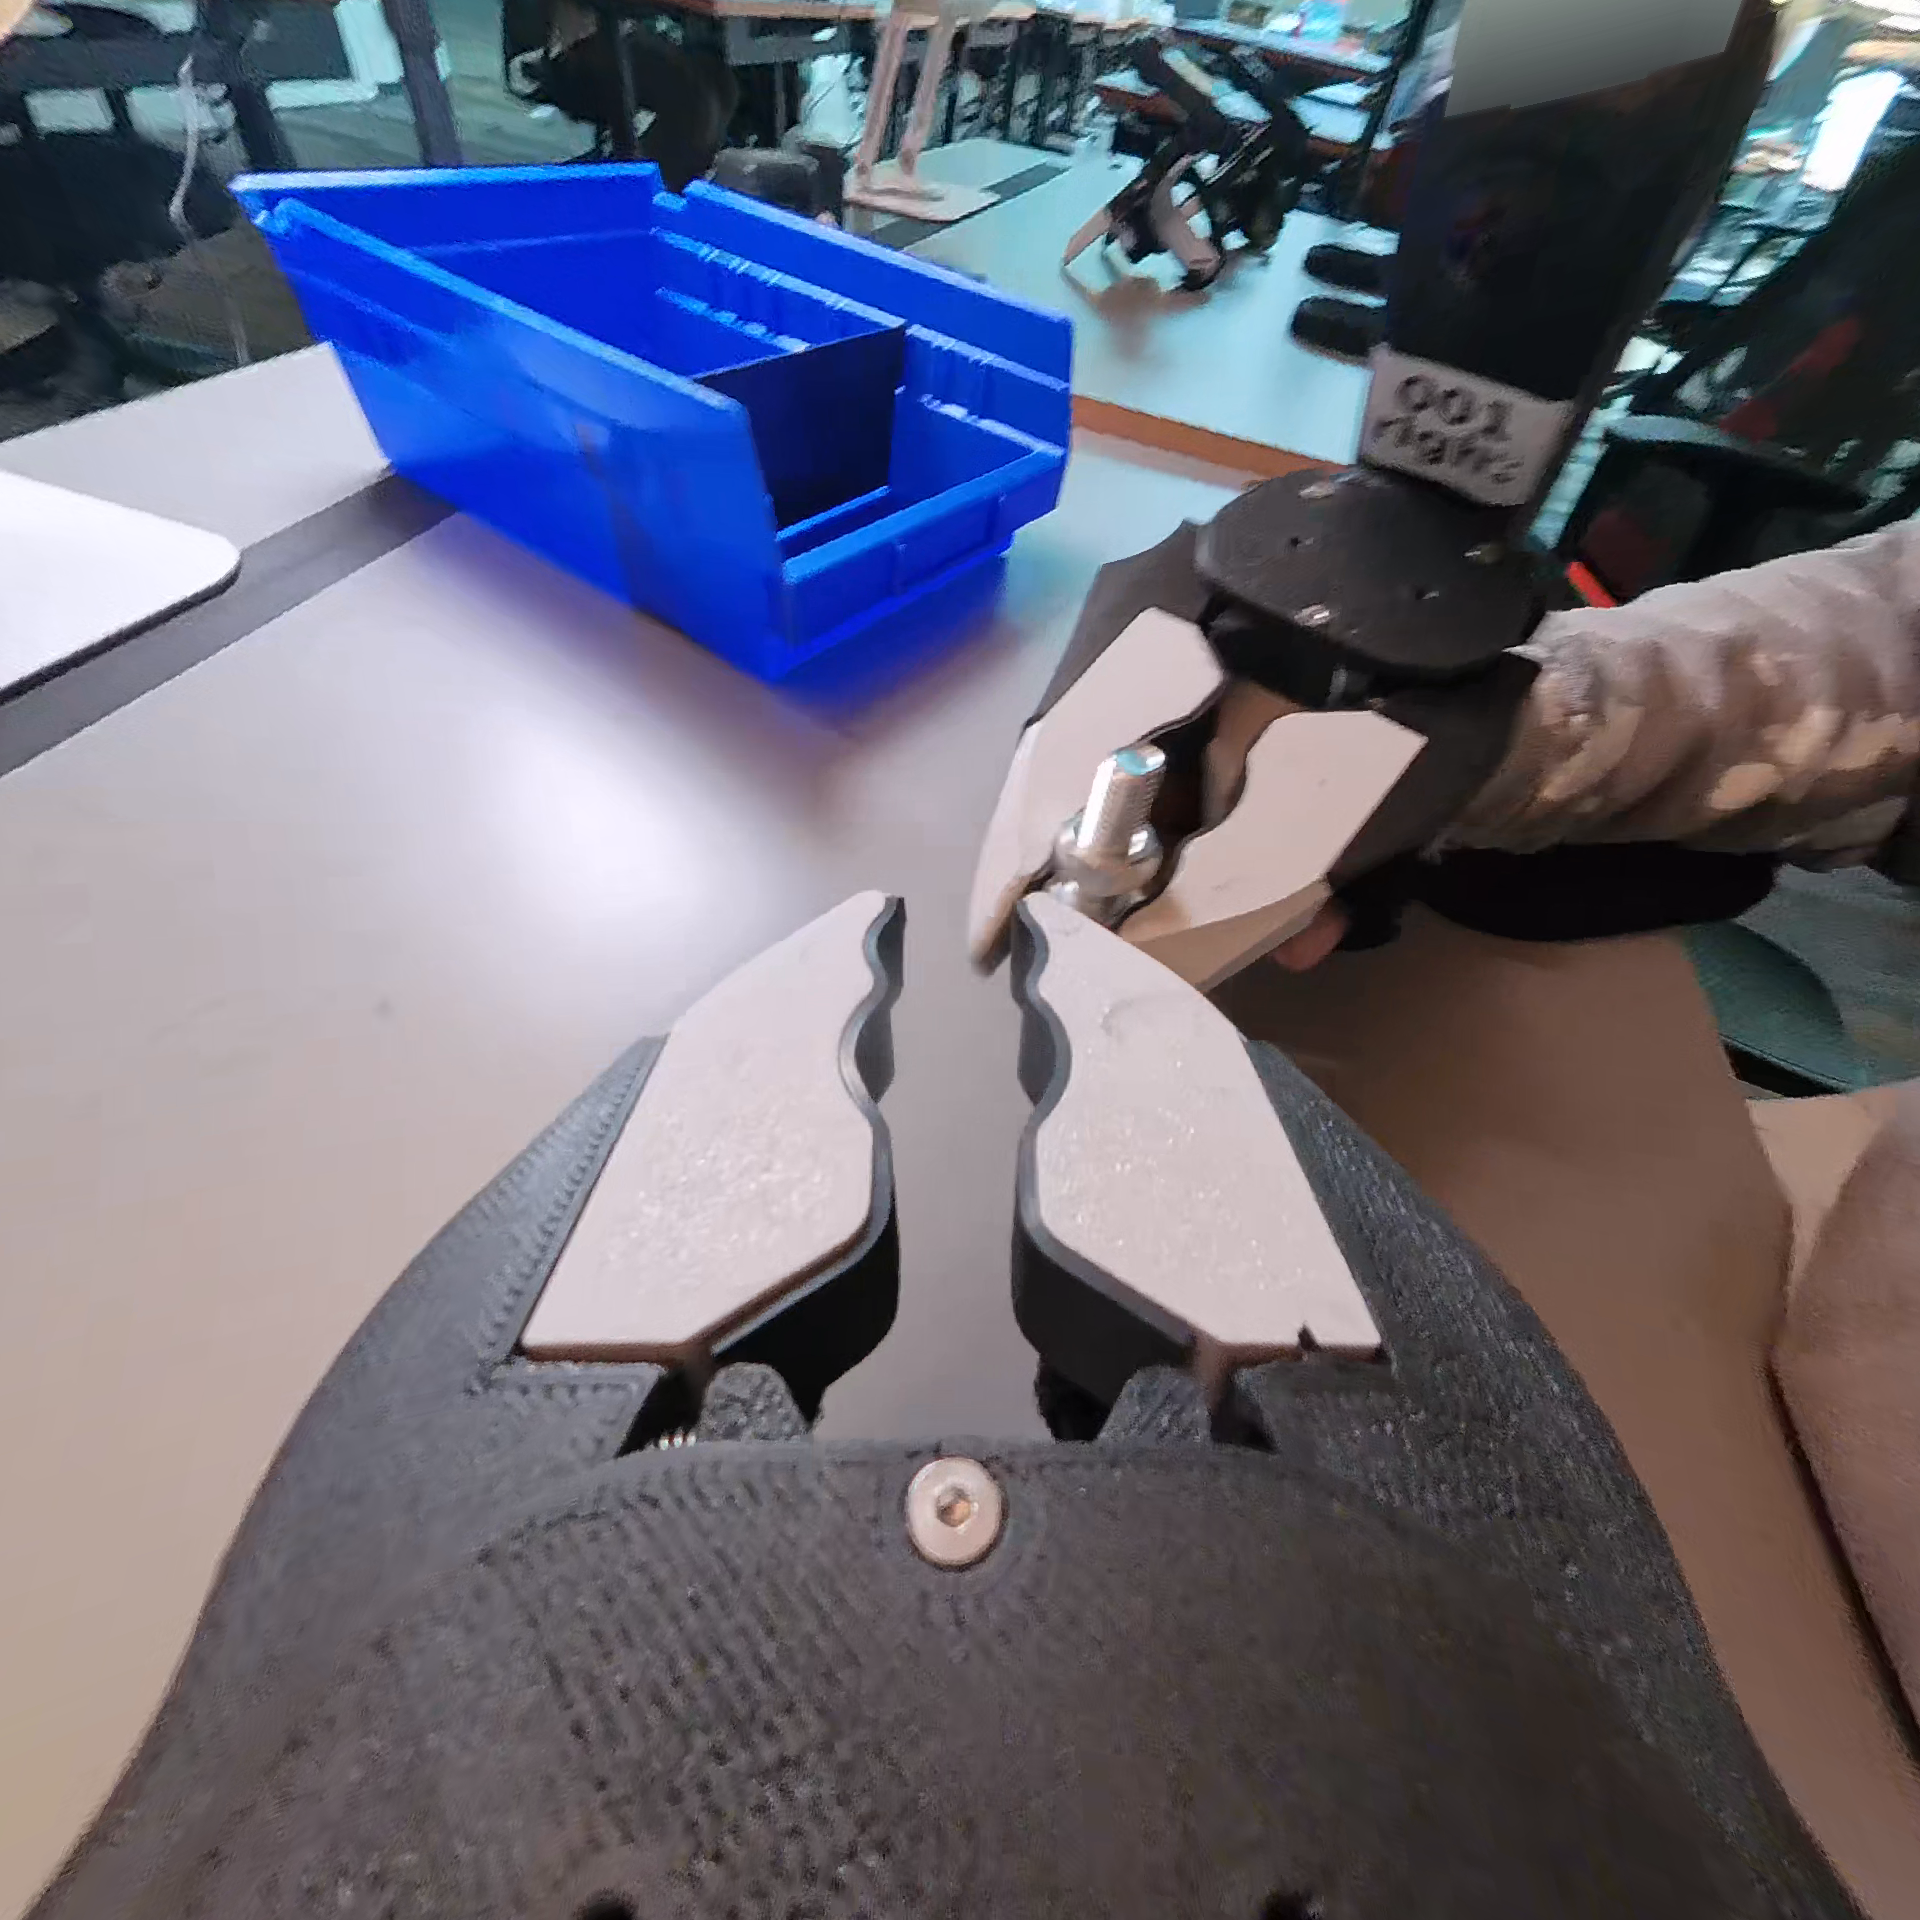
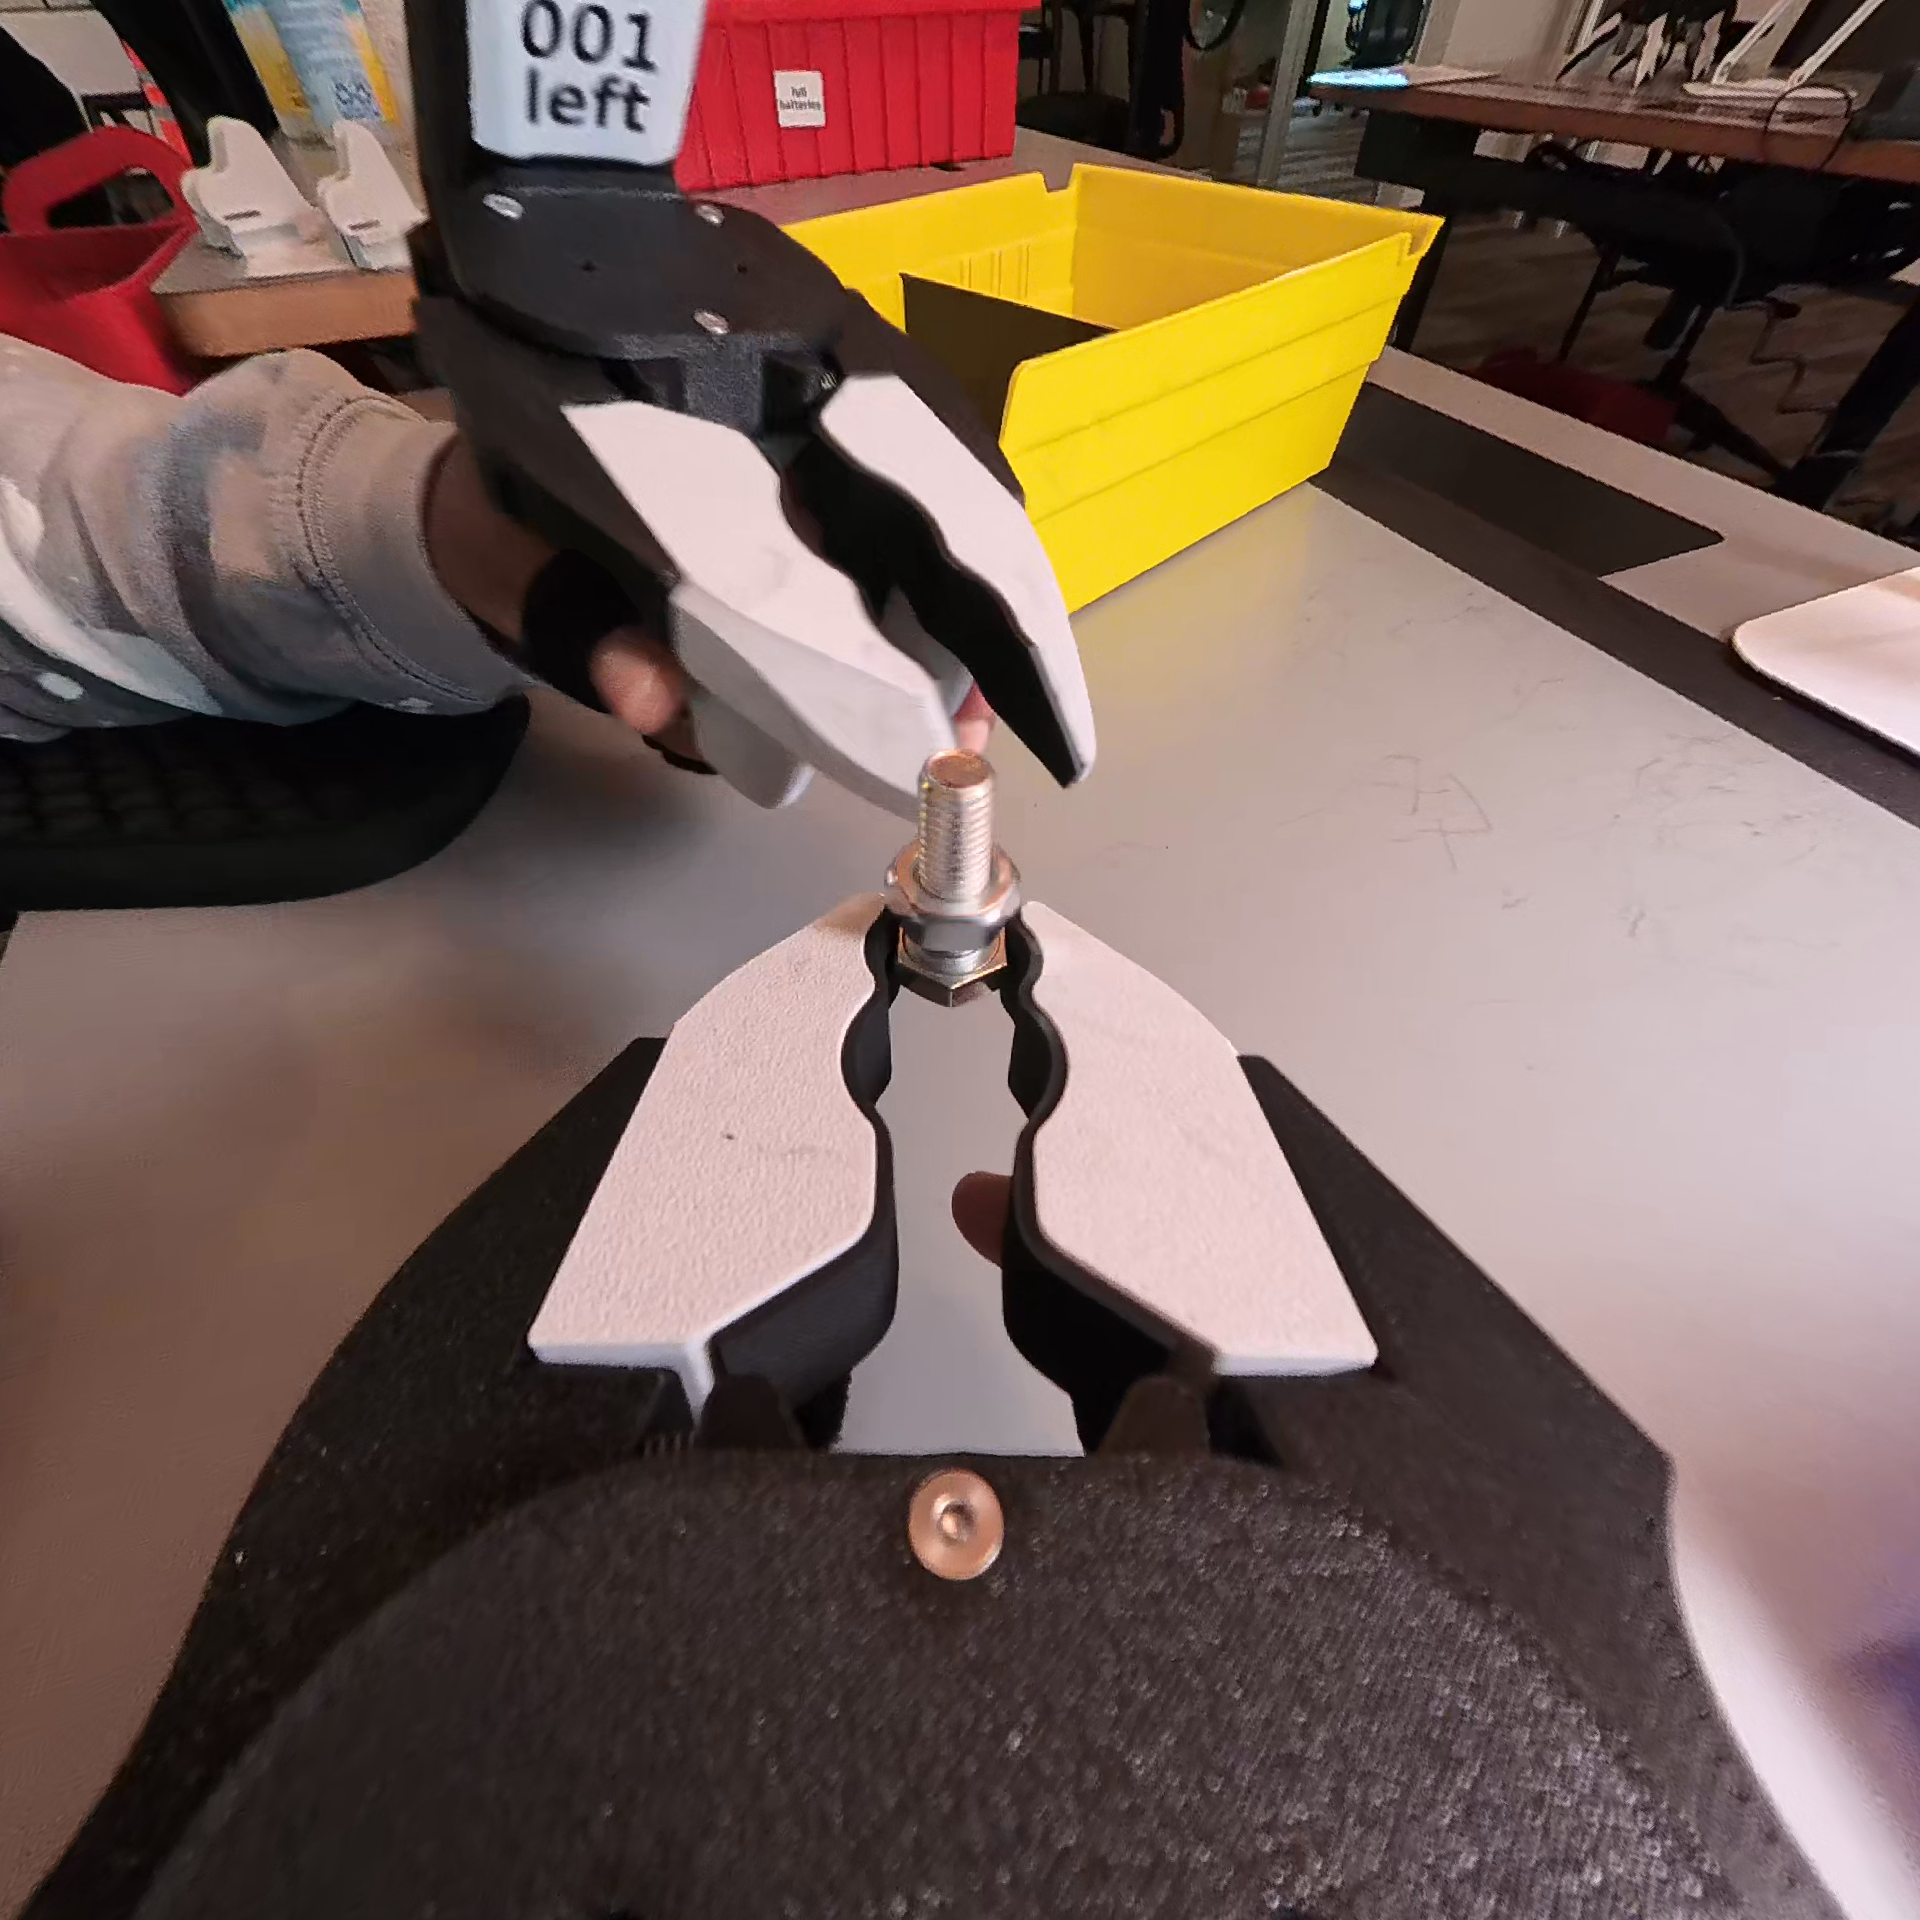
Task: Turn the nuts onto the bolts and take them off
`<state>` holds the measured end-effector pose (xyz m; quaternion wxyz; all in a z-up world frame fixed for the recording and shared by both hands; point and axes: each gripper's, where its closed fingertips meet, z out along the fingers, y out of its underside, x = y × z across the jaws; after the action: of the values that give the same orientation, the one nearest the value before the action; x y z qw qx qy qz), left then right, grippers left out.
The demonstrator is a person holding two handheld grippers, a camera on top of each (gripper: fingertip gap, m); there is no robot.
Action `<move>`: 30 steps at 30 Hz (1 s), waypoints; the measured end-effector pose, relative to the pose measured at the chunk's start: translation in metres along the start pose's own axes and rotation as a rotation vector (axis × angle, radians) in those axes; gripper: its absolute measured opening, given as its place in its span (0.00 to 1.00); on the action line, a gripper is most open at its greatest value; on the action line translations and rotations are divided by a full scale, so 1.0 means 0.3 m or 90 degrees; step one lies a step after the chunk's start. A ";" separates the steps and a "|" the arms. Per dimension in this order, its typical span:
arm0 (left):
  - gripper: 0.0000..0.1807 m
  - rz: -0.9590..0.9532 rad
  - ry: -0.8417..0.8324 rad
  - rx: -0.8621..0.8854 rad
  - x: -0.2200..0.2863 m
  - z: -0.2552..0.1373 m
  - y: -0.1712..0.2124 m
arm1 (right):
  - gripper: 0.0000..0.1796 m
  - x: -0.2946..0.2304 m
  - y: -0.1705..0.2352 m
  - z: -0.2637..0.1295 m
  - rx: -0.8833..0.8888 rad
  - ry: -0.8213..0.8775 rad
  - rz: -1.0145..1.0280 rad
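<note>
One bolt (image 2: 951, 831) stands mid-frame, clamped near its head by my right gripper (image 2: 948, 961), nut (image 2: 951, 899) seated low; I judge I must close my parted, empty left gripper (image 2: 940, 764) onto that nut.

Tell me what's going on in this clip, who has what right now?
A person works two handheld grippers over a grey table. The right gripper is shut on a bolt near its head, threaded end pointing away, with a nut sitting low on the thread. The left gripper hangs just beyond the bolt's tip with its jaws apart and empty. A blue bin and a yellow bin stand farther back on the table.
</note>
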<state>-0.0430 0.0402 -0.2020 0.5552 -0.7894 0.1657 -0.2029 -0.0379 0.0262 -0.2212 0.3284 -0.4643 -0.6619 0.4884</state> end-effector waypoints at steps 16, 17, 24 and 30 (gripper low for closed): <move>0.13 0.013 0.023 0.027 0.031 -0.010 -0.028 | 0.10 0.010 0.009 0.004 -0.007 0.007 0.010; 0.15 0.006 0.046 0.023 0.052 -0.003 -0.026 | 0.10 0.008 0.009 0.005 -0.007 0.007 0.009; 0.04 -0.014 -0.050 -0.009 -0.053 -0.017 0.010 | 0.10 -0.001 -0.004 0.004 0.001 0.004 0.006; 0.14 0.003 0.047 0.019 0.048 -0.010 -0.022 | 0.10 0.004 0.007 0.011 -0.005 0.008 0.014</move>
<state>-0.0318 0.0329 -0.1930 0.5608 -0.7726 0.1850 -0.2331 -0.0406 0.0264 -0.2241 0.3250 -0.4761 -0.6565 0.4865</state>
